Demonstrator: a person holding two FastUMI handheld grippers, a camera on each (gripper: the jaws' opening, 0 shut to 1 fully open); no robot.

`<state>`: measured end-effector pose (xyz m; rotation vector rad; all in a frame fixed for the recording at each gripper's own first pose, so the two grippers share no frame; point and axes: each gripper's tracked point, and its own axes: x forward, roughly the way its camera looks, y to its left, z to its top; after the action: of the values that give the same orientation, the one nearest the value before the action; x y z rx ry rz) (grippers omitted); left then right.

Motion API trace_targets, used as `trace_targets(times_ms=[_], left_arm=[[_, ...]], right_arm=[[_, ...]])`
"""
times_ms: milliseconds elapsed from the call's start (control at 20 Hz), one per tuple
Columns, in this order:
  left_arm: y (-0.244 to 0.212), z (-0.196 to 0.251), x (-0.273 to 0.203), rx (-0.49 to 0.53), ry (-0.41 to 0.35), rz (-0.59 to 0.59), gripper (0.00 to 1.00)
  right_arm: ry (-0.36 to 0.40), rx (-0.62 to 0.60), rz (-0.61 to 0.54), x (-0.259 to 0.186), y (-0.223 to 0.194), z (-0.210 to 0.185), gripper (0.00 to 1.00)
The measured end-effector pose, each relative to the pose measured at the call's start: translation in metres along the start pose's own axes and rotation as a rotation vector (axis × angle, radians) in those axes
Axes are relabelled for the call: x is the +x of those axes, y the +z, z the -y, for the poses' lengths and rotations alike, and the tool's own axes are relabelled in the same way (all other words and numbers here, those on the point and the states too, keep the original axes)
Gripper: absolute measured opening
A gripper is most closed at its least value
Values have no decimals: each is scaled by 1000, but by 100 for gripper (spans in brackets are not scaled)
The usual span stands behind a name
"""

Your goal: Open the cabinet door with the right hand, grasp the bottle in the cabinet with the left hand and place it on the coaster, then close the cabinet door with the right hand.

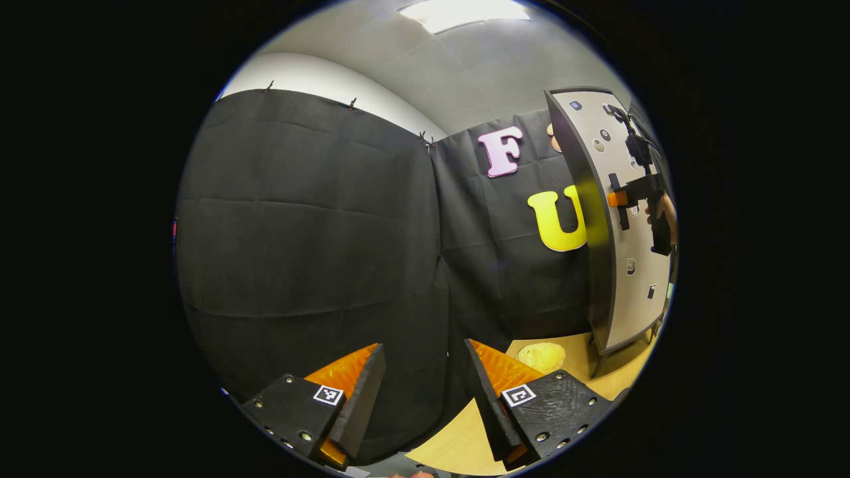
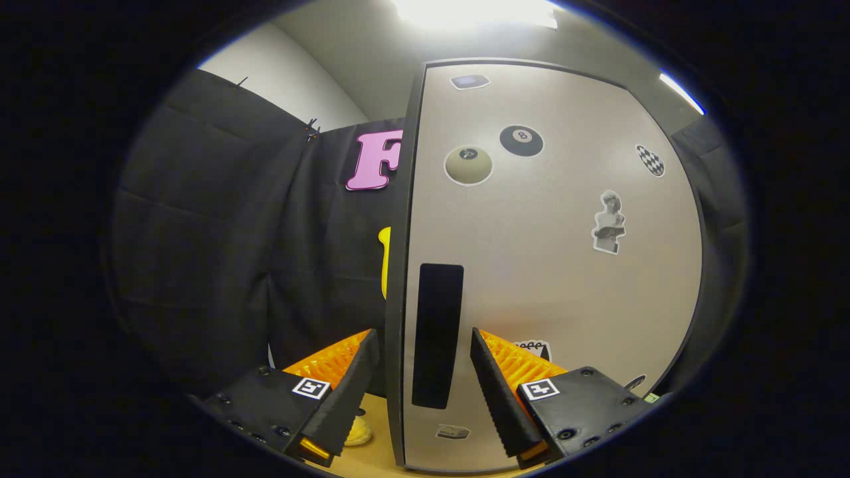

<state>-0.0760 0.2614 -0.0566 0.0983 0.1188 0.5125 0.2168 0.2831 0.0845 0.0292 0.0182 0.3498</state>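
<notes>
Beige laminate is what I have straight ahead in the right gripper view: the cabinet door, dotted with stickers, with its dark upright handle standing between my right gripper fingers. The jaws are spread apart, one to each side of the handle and the door's free edge, and I judge they are placed so because a pull on that handle is the way in; they are not yet pressing on it.

From the left gripper view I see the same cabinet door off to my right, with the right gripper up at the handle and a hand behind it. My left gripper hangs back over the wooden table, jaws wide apart and empty, which I take as waiting room for the door to swing.

The bottle is hidden; I judge it sits behind the door. A pale yellow round thing lies on the table near the cabinet's foot, probably the coaster, though I cannot be sure
</notes>
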Motion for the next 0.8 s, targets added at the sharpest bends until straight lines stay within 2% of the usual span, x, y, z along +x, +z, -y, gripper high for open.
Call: trace_targets(times_ms=[50, 150, 200, 300, 350, 550, 650, 700, 750, 800], left_arm=[[-2, 0, 0, -3, -1, -3, 68], [-7, 0, 2, -12, -4, -16, 68], [-8, 0, 2, -17, -5, -20, 68], [-10, 2, 3, -22, -14, -22, 68], [-10, 3, 3, -24, -21, -20, 68], [-12, 14, 5, -36, -56, -14, 68], [-14, 21, 11, -38, -64, -20, 68], [-11, 25, 14, -43, -76, -12, 68], [-8, 31, 18, -45, -84, -3, 69], [-5, 35, 21, -48, -91, 4, 68]], right_arm=[[-1, 11, -16, 4, -3, -1, 86], [-17, 36, -45, 10, -8, 3, 71], [-28, 51, -58, 12, -10, 6, 58], [-37, 96, -79, 14, -13, 9, 46], [-25, 118, -89, 14, -12, 8, 37], [-3, 80, -120, 11, -14, 8, 19], [24, 55, -125, 8, -14, 9, 17], [43, 64, -130, 5, -14, 8, 20], [59, 77, -132, 0, -13, 8, 16], [72, 85, -133, -2, -14, 7, 19]])
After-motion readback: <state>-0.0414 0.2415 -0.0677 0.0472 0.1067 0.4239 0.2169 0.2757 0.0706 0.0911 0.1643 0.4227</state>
